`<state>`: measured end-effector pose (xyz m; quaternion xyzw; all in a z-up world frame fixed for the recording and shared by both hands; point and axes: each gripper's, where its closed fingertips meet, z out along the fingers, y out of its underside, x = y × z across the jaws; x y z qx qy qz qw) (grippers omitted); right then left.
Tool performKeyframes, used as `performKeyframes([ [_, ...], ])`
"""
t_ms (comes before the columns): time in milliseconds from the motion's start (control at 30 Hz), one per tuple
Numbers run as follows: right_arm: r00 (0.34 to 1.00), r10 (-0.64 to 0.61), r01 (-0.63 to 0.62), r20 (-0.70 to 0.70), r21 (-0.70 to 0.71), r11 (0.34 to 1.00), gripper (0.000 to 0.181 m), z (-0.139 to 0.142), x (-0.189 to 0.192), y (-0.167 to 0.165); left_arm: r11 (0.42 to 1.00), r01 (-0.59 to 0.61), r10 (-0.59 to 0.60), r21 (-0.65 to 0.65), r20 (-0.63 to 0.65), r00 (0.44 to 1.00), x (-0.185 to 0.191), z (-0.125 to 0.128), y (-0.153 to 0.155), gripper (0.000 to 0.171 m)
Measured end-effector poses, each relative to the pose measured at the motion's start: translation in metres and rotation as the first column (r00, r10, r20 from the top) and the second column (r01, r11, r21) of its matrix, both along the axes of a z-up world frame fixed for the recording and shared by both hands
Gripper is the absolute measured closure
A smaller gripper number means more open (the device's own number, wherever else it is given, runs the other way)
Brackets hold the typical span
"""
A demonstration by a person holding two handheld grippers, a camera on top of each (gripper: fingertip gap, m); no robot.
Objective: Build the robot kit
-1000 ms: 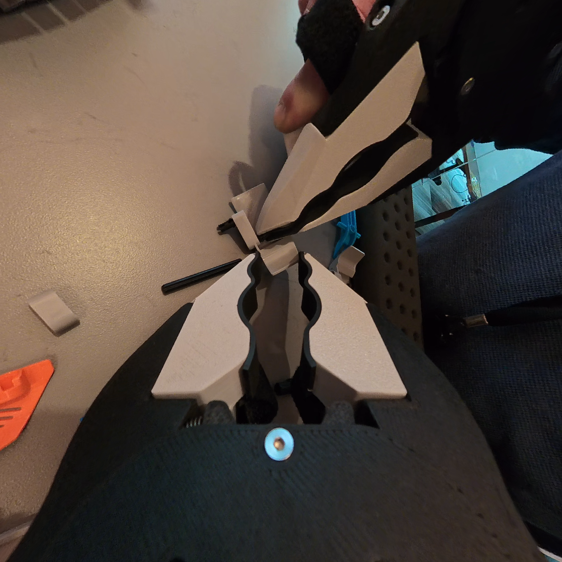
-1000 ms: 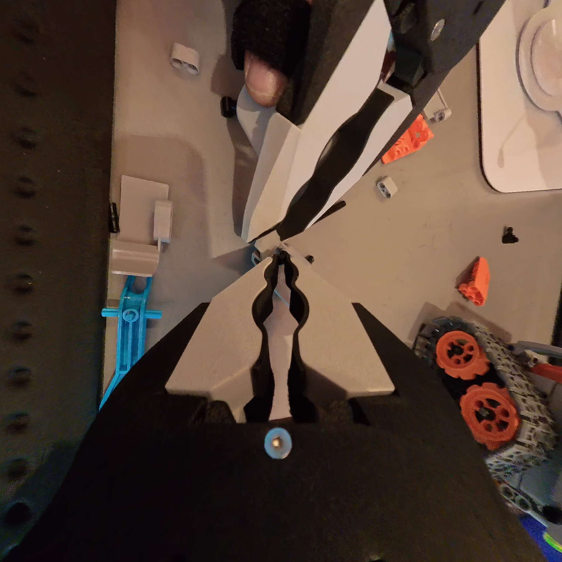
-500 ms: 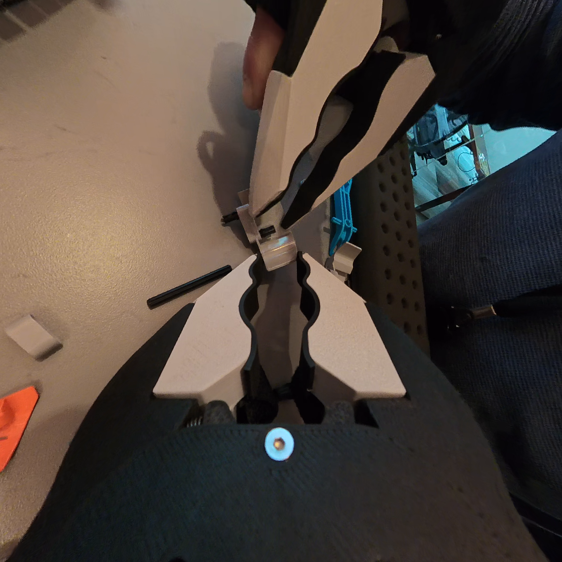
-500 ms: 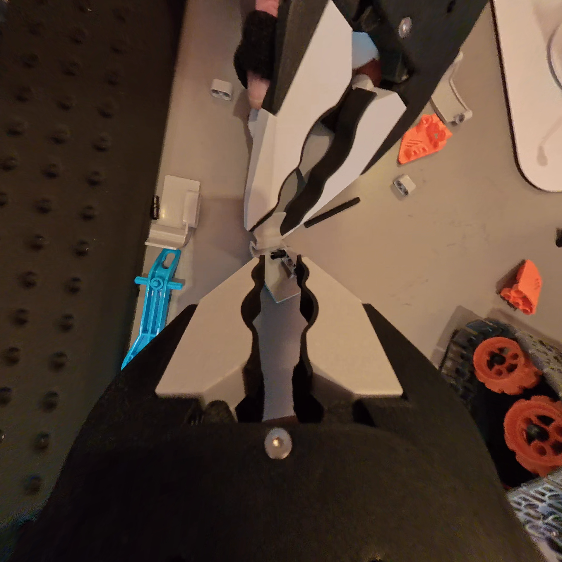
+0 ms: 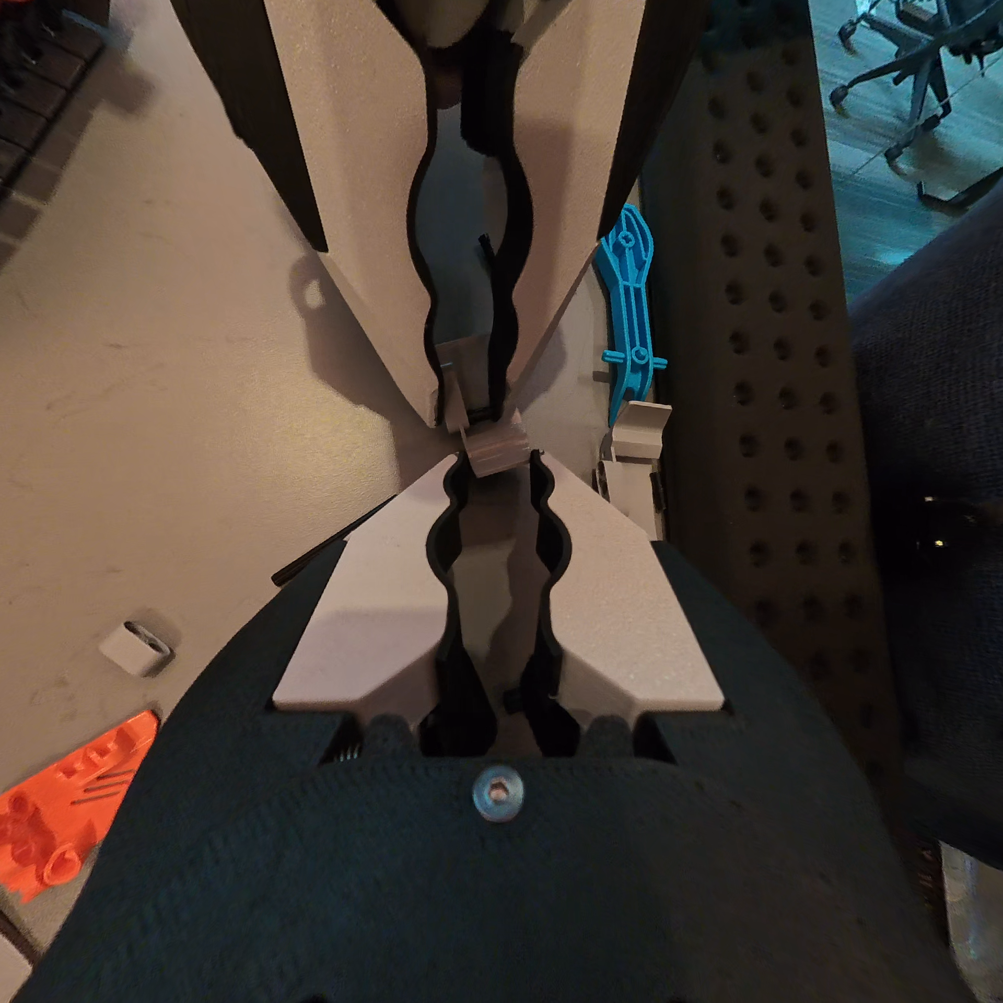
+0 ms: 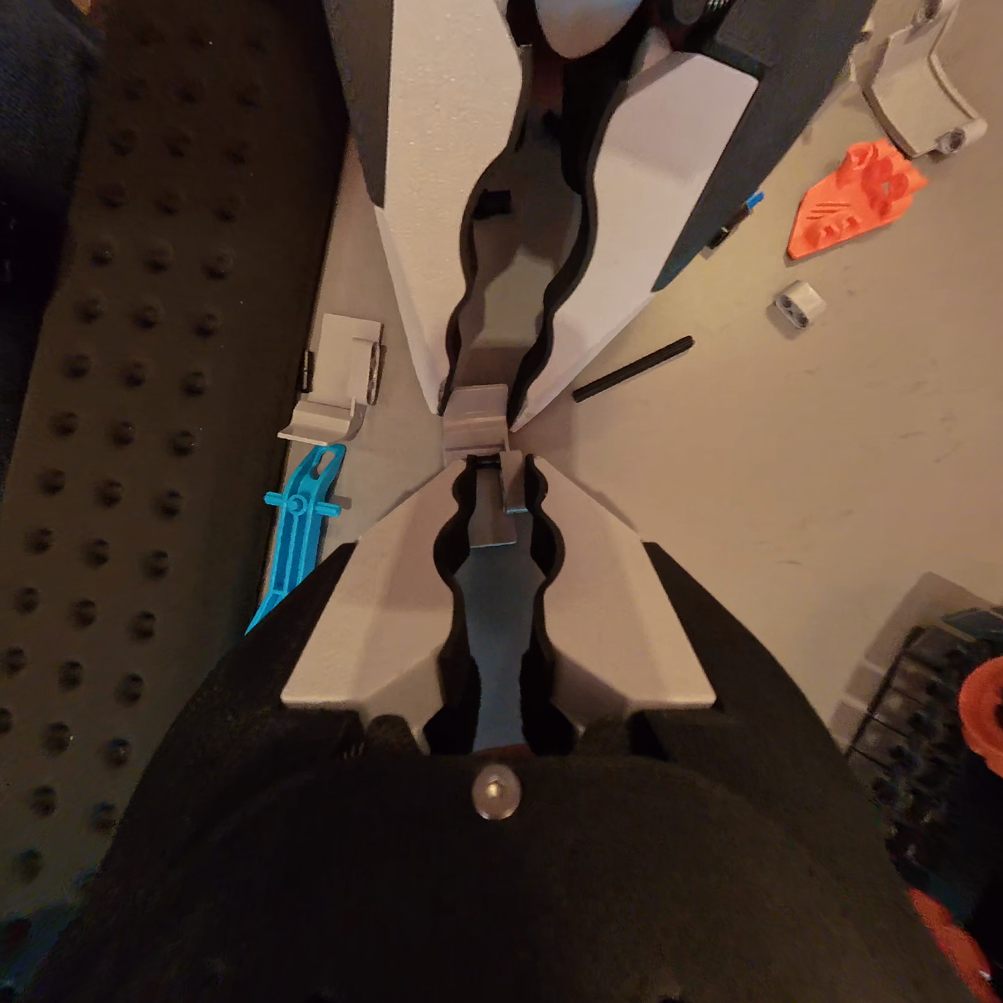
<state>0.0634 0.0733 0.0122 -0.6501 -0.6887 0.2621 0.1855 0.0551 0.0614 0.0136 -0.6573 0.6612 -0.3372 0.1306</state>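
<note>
**Two grippers, one grey clip**

My left gripper [image 5: 495, 461] pinches the curved grey panel piece [image 5: 496, 453] at its fingertips. Right gripper [image 6: 495, 469] faces it nose to nose, clamped on the flat grey piece [image 6: 496, 515] joined there by a black pin, both above the table [image 6: 760, 461]. Blue lever [image 6: 298, 521] and black axle [image 6: 632, 369] lie beside.

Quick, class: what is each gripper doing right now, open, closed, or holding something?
Left gripper: shut on one end of the small grey piece.
Right gripper: shut on the other end of the same piece.
</note>
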Motion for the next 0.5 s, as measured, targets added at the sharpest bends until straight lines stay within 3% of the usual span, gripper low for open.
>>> performKeyframes([
  [333,0.994,-0.106,0.106,-0.040,0.022,0.994,0.167,0.002,0.000,0.003,1.000,-0.015,0.015,-0.008,0.038,0.999,0.001,0.003,0.004,0.150],
  [500,0.974,-0.219,0.222,-0.063,0.044,0.974,0.167,0.006,0.001,0.011,0.998,-0.068,0.069,-0.012,0.064,0.996,0.001,0.010,0.014,0.139],
])
